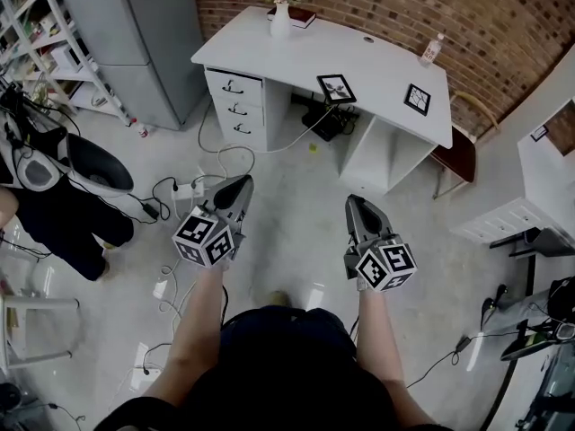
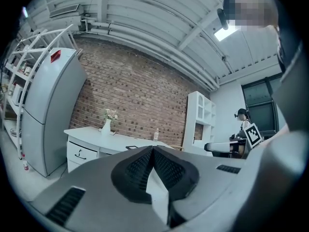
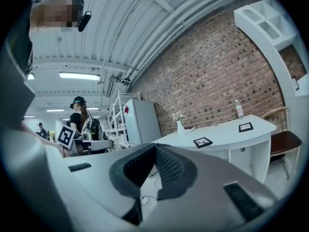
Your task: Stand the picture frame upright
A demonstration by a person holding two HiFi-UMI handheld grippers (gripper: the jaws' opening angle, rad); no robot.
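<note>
Two black picture frames lie flat on the white desk: one near the front edge, another farther right. The right gripper view shows them too, the nearer frame and the farther frame. My left gripper and right gripper hang over the floor well short of the desk, both shut and holding nothing. In their own views the left gripper and right gripper have their tips pressed together.
A vase of flowers with a book and a small bottle stand on the desk. A grey refrigerator and shelves are at left. Cables and a power strip lie on the floor. A brown chair is right of the desk.
</note>
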